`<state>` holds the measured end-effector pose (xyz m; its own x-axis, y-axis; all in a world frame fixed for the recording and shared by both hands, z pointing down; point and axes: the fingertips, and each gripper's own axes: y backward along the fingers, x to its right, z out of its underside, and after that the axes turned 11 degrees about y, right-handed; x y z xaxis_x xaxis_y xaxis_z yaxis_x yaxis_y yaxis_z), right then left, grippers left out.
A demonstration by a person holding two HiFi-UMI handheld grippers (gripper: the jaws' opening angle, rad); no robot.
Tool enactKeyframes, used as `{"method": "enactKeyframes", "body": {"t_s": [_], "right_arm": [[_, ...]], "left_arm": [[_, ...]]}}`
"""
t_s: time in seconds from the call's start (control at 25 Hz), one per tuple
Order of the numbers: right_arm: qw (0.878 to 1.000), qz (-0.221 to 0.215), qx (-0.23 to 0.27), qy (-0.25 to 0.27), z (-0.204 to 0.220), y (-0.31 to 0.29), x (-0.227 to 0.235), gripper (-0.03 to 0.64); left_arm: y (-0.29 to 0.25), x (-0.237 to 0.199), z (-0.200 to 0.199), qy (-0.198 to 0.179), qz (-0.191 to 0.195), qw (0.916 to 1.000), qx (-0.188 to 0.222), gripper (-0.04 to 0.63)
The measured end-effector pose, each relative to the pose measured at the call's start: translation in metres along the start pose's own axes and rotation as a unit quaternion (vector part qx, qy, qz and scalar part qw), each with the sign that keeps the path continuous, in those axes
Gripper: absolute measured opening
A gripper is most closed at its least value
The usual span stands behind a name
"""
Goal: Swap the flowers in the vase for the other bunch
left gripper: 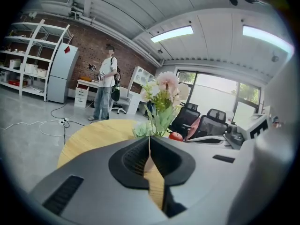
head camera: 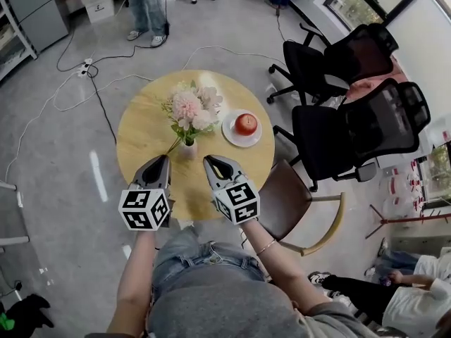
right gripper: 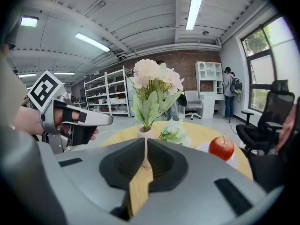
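A small pale vase (head camera: 189, 150) stands near the middle of the round wooden table (head camera: 141, 136) and holds pink and white flowers (head camera: 189, 109). A second, white-green bunch (head camera: 181, 88) lies on the table beyond it, also visible as the loose bunch (right gripper: 176, 131) right of the vase (right gripper: 145, 132). My left gripper (head camera: 163, 160) and right gripper (head camera: 210, 160) hover over the near table edge, either side of the vase and short of it. Both are shut and hold nothing. In the left gripper view the closed jaws hide the vase below the flowers (left gripper: 161, 95).
A red apple (head camera: 245, 124) sits on a white plate (head camera: 232, 136) right of the vase. Black office chairs (head camera: 352, 129) stand to the right, a brown chair (head camera: 285, 203) at the near right. A person (head camera: 148, 9) stands beyond the table; cables (head camera: 77, 83) cross the floor.
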<state>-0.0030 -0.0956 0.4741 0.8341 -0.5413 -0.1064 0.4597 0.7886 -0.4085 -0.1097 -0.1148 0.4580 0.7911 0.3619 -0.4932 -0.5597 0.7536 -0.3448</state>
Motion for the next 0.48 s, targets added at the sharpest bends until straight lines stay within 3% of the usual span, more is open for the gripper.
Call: {"method": "enactKeyframes", "body": {"t_s": [0.32,0.48], "right_arm": [[1.000,-0.004,-0.003,-0.002,-0.001,-0.020,-0.004,0.020],[1.000,-0.015,-0.008,-0.005,0.002,-0.027,-0.008,0.082]], "left_arm": [[-0.014,-0.013,-0.003,-0.009,0.015,0.9996,-0.021,0.021],[-0.018,-0.021,-0.003,-0.008,0.014,0.9995,-0.028,0.023]]}}
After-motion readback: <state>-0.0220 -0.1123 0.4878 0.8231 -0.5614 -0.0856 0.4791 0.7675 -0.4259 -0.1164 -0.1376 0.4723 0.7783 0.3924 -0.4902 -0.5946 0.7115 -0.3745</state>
